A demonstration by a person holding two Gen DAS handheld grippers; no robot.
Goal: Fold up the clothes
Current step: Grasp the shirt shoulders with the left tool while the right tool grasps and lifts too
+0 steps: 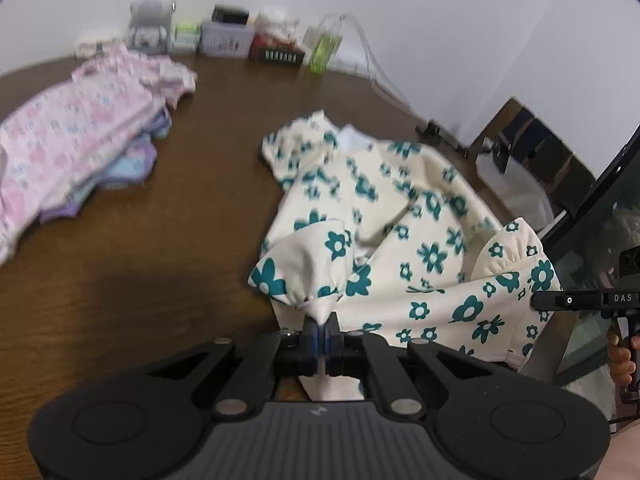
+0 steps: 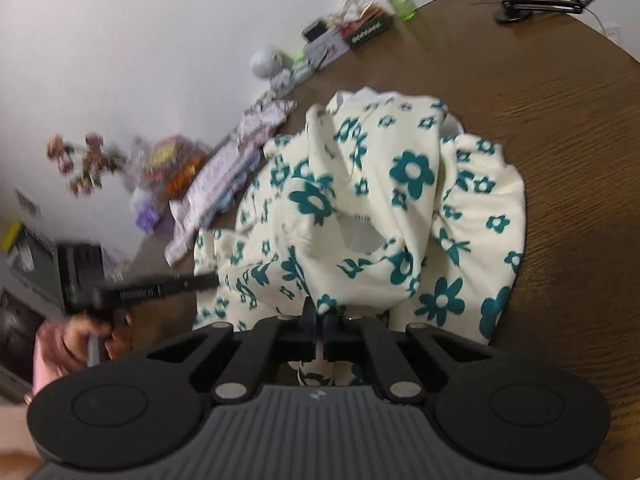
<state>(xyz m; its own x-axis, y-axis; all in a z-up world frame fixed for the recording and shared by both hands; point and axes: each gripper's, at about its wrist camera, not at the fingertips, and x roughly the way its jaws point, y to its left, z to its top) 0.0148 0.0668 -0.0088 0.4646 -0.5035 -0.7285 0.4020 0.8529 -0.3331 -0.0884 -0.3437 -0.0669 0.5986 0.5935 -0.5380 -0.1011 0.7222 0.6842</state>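
Left wrist view: a cream garment with teal flowers (image 1: 400,216) lies crumpled on the right part of a dark brown wooden table (image 1: 160,248), its near edge gathered up and lifted. The left gripper (image 1: 320,330) has its jaws pressed together on a bunched corner of that cloth, which pokes up between the fingers in a cone. At the right edge the right gripper (image 1: 548,301) shows side-on, its tip against a raised frilled part of the same garment; from here its jaws cannot be read.

Right wrist view: the right gripper (image 2: 318,320) is clamped on a fold of the garment (image 2: 400,208), with cloth passing down between the fingers. The left gripper (image 2: 200,282) reaches in from the left, its tip at the garment's left edge, and a hand (image 2: 92,334) in a pink sleeve holds its handle.

The garment's far right side lies close to the table edge. To its left is a broad stretch of bare wood, then a stack of folded pink and purple clothes (image 1: 76,140) well apart from it. Along the far edge, against a white wall (image 1: 400,20), stand a grey plush toy (image 1: 150,20), small boxes (image 1: 226,36) and a clear green bag (image 1: 326,48).
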